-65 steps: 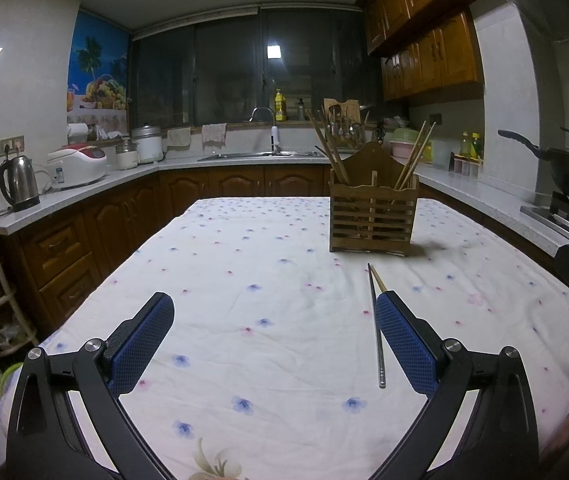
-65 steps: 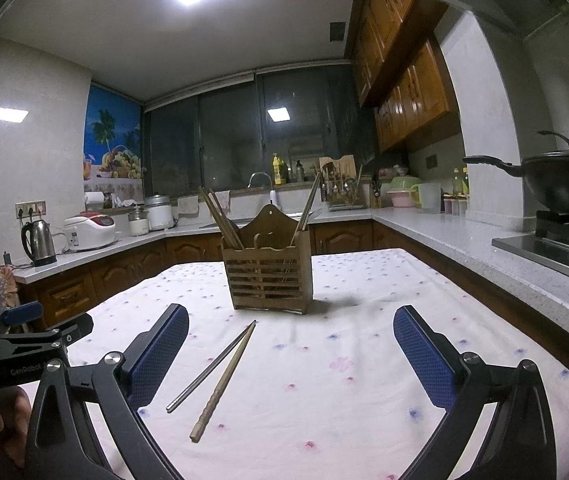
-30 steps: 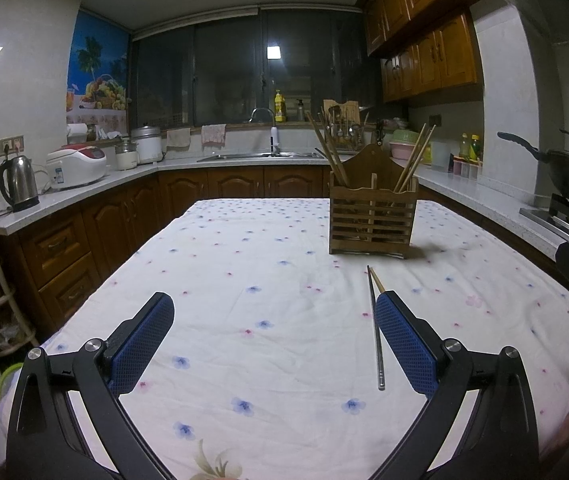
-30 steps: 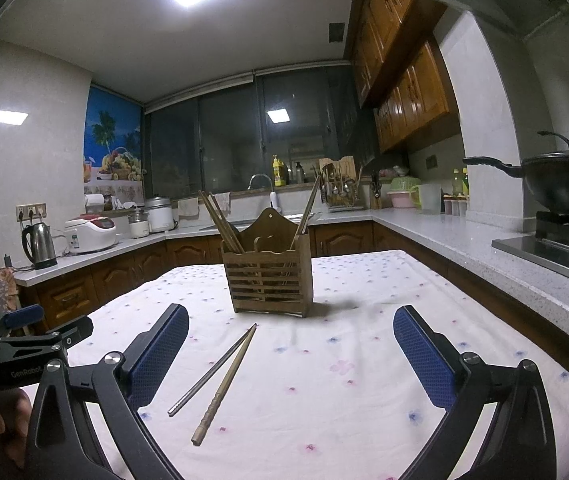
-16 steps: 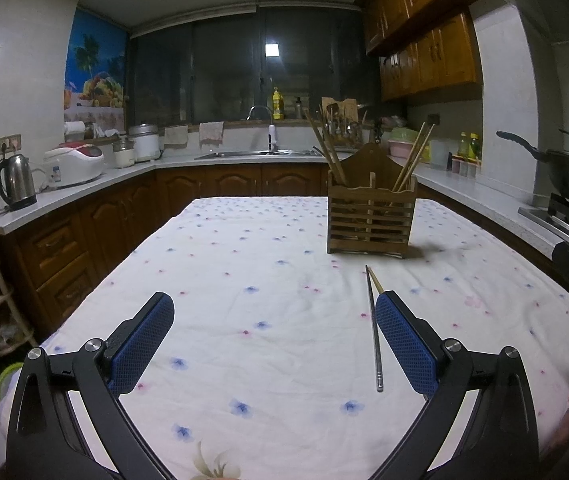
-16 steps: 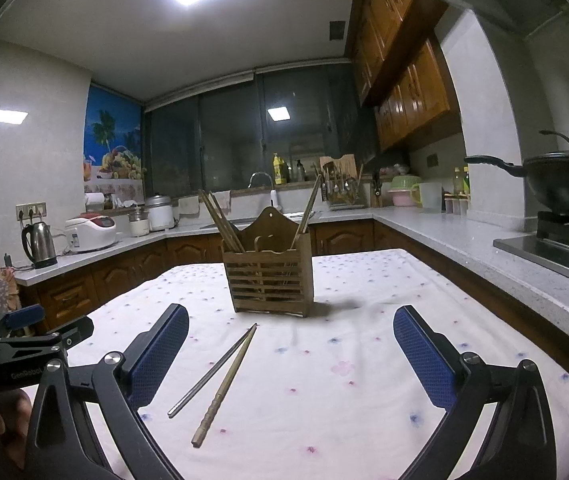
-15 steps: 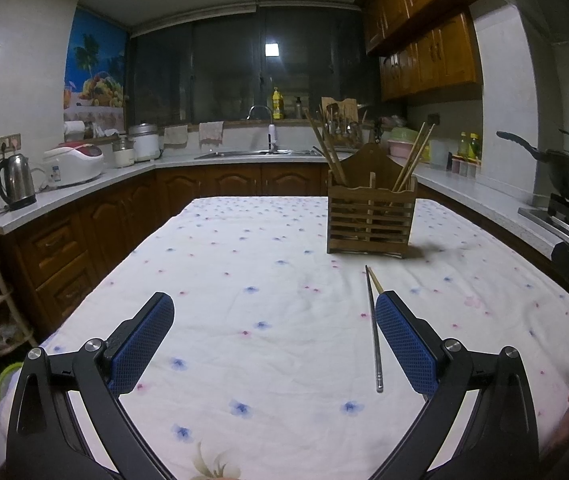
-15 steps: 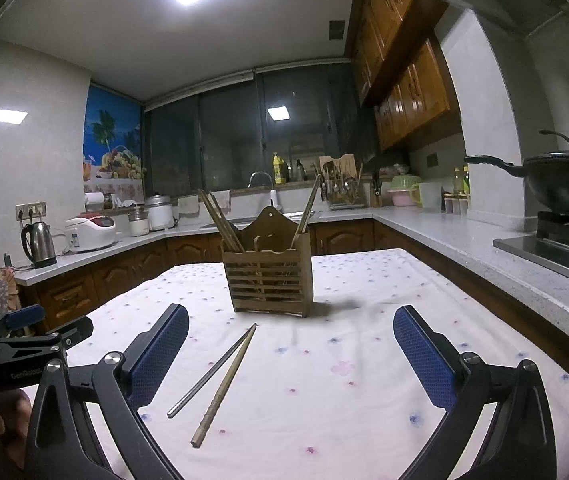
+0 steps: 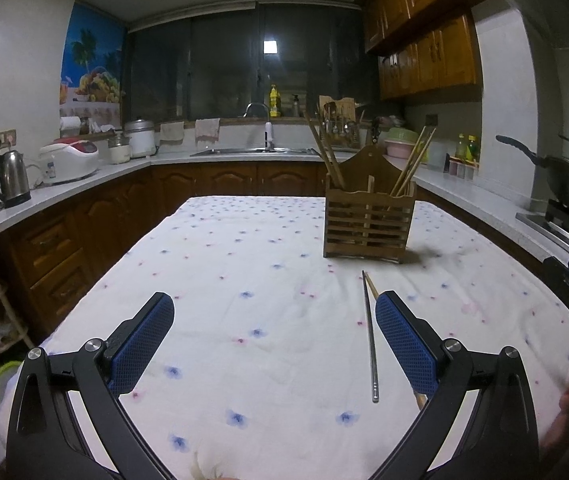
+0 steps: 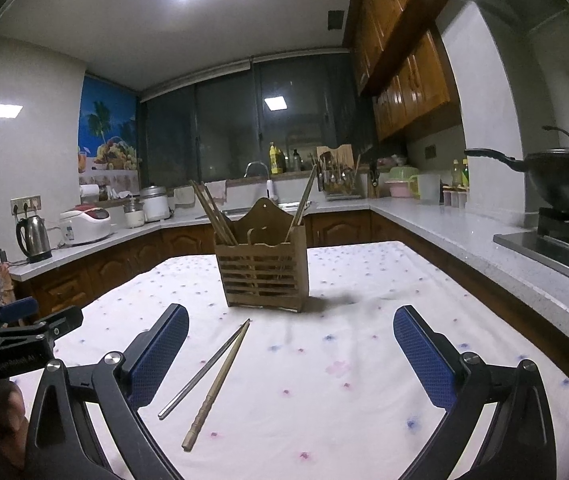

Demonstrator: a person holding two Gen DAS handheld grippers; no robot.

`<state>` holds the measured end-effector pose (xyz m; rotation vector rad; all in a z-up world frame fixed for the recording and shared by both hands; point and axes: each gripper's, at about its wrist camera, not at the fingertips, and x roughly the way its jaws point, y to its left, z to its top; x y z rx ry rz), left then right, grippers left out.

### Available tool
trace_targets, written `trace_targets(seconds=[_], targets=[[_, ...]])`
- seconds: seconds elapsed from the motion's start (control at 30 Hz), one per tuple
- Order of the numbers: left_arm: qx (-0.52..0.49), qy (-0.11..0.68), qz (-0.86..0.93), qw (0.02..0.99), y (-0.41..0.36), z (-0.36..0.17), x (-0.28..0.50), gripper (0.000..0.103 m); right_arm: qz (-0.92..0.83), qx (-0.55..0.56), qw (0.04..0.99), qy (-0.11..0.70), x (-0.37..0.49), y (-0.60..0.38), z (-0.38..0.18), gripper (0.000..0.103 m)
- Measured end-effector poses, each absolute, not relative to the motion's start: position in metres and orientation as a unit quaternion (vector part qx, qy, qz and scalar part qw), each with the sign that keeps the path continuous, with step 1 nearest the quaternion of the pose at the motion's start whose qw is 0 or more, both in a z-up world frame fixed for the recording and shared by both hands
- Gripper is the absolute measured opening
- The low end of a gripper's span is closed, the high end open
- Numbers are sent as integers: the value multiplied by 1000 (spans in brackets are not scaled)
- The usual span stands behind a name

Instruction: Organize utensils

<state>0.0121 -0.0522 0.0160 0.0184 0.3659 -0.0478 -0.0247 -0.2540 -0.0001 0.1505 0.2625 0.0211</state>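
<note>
Both the left gripper (image 9: 270, 330) and right gripper (image 10: 290, 342) hover wide and empty, ready to lift the metal chopstick (image 10: 203, 371) and wooden chopstick (image 10: 217, 385) lying on the table (image 10: 364, 360) near the wooden holder (image 10: 262, 270).

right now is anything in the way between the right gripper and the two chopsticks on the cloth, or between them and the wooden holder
Nothing visible. The metal chopstick and wooden chopstick lie on bare tablecloth just ahead of the open right gripper, nearer its left finger. Only open cloth separates their far tips from the wooden holder.

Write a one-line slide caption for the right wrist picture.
Open right tongs hover above a metal chopstick and a wooden chopstick before a slatted holder.
</note>
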Motion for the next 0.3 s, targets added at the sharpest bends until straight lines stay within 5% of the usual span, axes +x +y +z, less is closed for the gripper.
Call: trace_targets(seconds=[0.3], targets=[[11,201,-27,979,-52,12,22,103,10,93,982,161,-10,-263,-3,103]])
